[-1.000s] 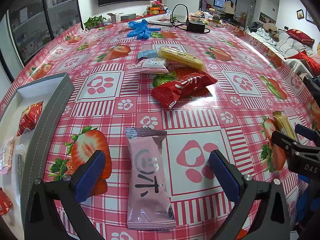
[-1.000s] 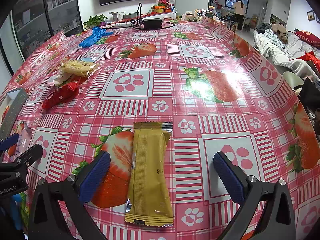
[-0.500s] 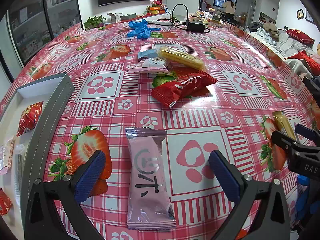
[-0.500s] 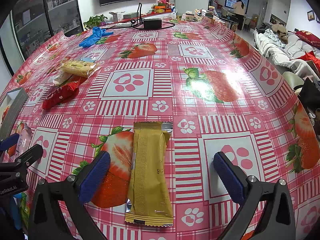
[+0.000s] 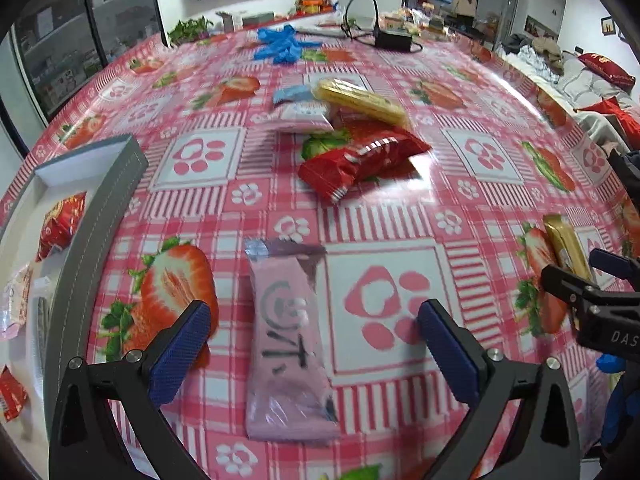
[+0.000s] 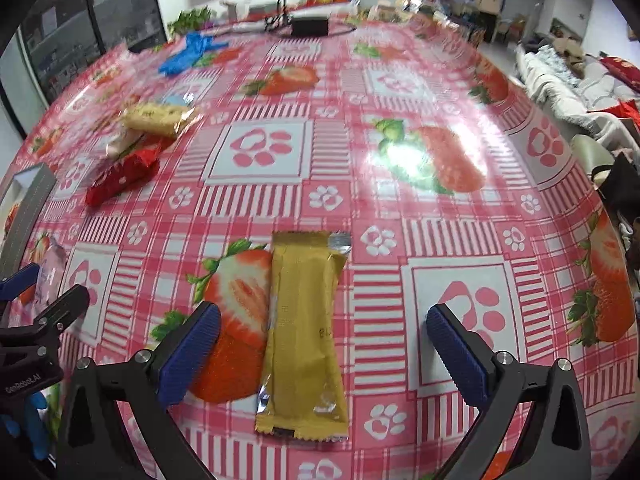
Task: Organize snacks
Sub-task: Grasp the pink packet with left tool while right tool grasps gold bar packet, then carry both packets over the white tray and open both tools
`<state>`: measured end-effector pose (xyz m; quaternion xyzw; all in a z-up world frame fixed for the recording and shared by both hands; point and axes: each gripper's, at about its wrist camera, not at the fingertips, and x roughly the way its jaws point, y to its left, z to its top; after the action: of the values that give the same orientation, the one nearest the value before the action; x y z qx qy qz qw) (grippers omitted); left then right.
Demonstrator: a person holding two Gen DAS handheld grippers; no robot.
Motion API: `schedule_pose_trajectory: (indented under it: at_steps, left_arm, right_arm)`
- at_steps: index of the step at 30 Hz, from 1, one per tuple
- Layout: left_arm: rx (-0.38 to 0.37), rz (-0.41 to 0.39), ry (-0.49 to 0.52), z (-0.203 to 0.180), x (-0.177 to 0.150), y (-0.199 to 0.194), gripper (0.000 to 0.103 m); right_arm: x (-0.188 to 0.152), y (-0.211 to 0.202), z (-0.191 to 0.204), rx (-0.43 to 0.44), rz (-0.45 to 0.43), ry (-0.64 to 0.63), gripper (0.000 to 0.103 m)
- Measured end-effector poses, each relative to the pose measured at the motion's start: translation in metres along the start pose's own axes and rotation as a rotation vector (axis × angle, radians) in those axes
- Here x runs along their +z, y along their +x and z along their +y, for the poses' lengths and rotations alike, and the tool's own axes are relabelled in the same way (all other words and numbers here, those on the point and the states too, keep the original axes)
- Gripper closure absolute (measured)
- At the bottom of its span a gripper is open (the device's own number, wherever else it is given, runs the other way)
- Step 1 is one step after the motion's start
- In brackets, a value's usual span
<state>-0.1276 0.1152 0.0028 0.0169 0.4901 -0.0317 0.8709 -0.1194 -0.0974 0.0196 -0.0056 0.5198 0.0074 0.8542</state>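
The left tool (image 5: 313, 345) is spread wide and empty around the pink packet (image 5: 288, 346), low centre on the counter (image 5: 472, 200). Likewise the right tool (image 6: 320, 348) around the gold packet (image 6: 306, 340). Slick wrappers could be pinched off-centre and skid away.

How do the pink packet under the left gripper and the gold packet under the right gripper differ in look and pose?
The pink packet is pale pink with a dark round mark and black strokes; the gold packet is plain mustard gold with only faint print. The pink packet lies nearer the grey tray; the gold packet lies further from it. Shared: both are long sealed packets lying flat on the tablecloth, each between open jaws of the left gripper or right gripper, ungripped.
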Motion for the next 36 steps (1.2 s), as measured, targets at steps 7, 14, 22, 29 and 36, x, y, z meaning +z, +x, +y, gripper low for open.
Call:
schedule_pose_trajectory:
  at_steps: [7,14,22,29,36]
  left_arm:
    - [-0.067,0.032,0.049,-0.017,-0.001,-0.015,0.075]
    - [-0.173,0.014,0.014,-0.012,-0.001,-0.048,0.075]
    - [-0.15,-0.089,0.026,0.015,0.02,-0.107,0.075]
    - [-0.105,-0.104,0.02,0.035,0.014,-0.119,0.075]
    - [-0.121,-0.131,0.006,0.046,0.021,-0.146,0.075]
  right_arm:
    - [-0.006,-0.016,0.003,0.037,0.013,-0.049,0.076]
    - [-0.012,-0.033,-0.002,0.192,0.023,0.008,0.078]
    - [0.001,-0.051,0.027,0.2,-0.009,-0.049,0.078]
    - [-0.004,-0.028,0.036,0.139,0.069,-0.078,0.024]
    - [-0.009,-0.02,0.044,0.126,0.104,-0.101,0.079]
